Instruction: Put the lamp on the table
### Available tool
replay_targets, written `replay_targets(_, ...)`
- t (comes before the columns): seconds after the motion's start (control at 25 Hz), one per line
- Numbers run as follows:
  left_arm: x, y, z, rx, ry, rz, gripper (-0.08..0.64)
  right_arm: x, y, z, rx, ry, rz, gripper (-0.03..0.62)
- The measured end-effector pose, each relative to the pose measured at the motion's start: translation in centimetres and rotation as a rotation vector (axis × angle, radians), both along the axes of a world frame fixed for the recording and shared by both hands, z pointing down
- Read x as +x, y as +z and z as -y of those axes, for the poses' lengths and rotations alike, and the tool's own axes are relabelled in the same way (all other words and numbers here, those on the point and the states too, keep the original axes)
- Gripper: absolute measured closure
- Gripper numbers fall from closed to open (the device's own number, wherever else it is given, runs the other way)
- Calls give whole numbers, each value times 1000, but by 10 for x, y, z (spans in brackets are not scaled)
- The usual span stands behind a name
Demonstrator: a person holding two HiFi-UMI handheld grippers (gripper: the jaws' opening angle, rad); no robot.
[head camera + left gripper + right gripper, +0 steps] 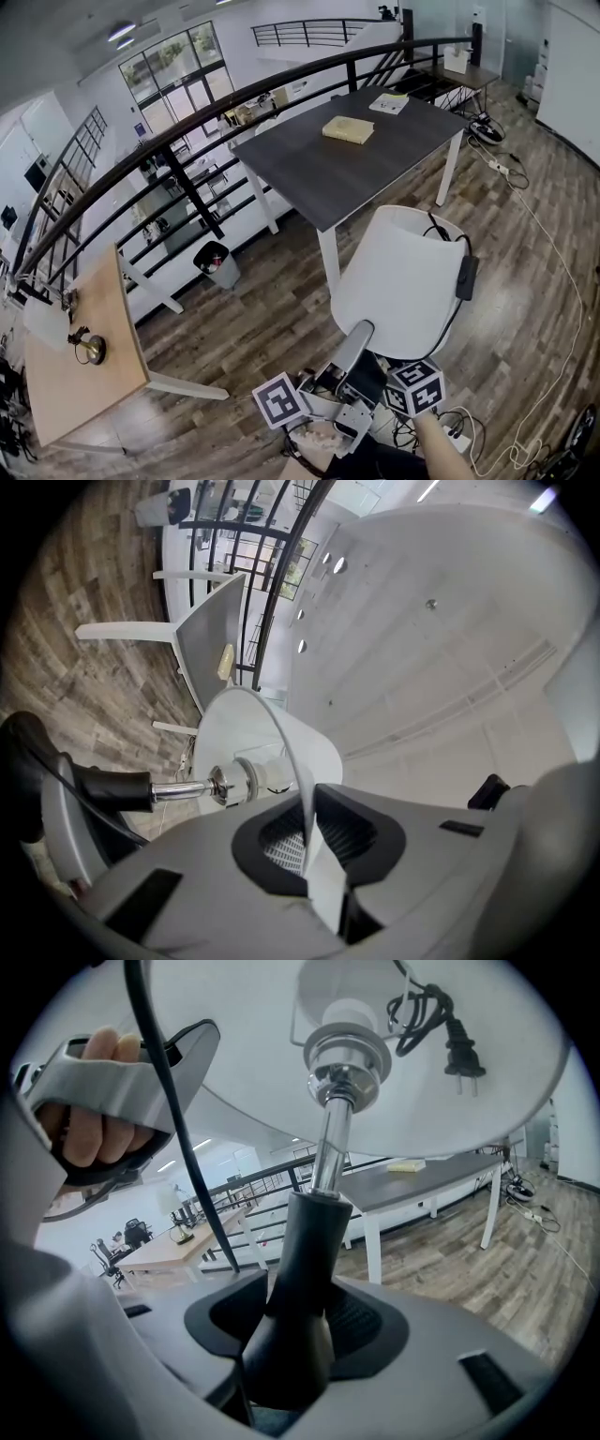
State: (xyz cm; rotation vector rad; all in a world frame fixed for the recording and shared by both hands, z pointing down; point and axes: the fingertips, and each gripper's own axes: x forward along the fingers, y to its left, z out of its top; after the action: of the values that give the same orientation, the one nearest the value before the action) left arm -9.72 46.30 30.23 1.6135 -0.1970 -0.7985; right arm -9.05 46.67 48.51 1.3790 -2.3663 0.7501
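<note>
Two claws hold one lamp (405,281) in the air above the wood-plank floor (253,328). It is near the grey bench (319,178) but not on it. Left claw (307,850) is pressed nearly together, pinching the sheet-thin white rim of the lampshade (267,728) between ribbed black pads. The lampshade is smooth and matte with a curved wall.

Right claw (292,1330) stands wide but is clamped on the lamp's black neck (305,1260), and the pads touch it on both sides. The neck is a smooth matte taper that flares toward the bottom. Above it a shiny chrome rod (328,1147) runs up to a ringed chrome collar and a white socket under the shade. A thin black cord (173,1119) hangs past the neck. Its bundled end, with a two-pin plug (457,1046), shows against the shade.

The grey bench has a flat rectangular top, dark and faintly grained, on white legs. A tan book (348,129) and a white leaflet (388,103) lie on it. At left, well apart, a light wood bench (84,394) bears a small brass desk lamp (90,349). A black bin (217,264) stands by the black metal railing (194,190).
</note>
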Motion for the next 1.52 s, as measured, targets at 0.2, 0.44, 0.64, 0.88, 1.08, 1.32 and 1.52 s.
replay_targets(0.2,0,0,41,0,7,-4,517,1,0,41,2,7,-1,373)
replay_targets(0.44,3,-3,93,-4,11,-16,517,5,-4,93,-4,13,-12,373)
replay_targets(0.64,6,-9,134,-2,16,-23,517,10,-5,133,-9,20,-23,373)
replay_targets(0.88,9,-10,185,-9,24,-29,517,14,-6,184,-17,26,-28,373)
replay_targets(1.08,10,-11,224,-7,35,-37,517,16,-4,222,-19,34,-35,373)
replay_targets(1.32,14,-11,253,-1,54,-45,518,21,-5,252,-15,56,-43,373)
replay_targets(1.52,17,-8,272,-13,61,-48,517,25,-1,268,-24,64,-44,373)
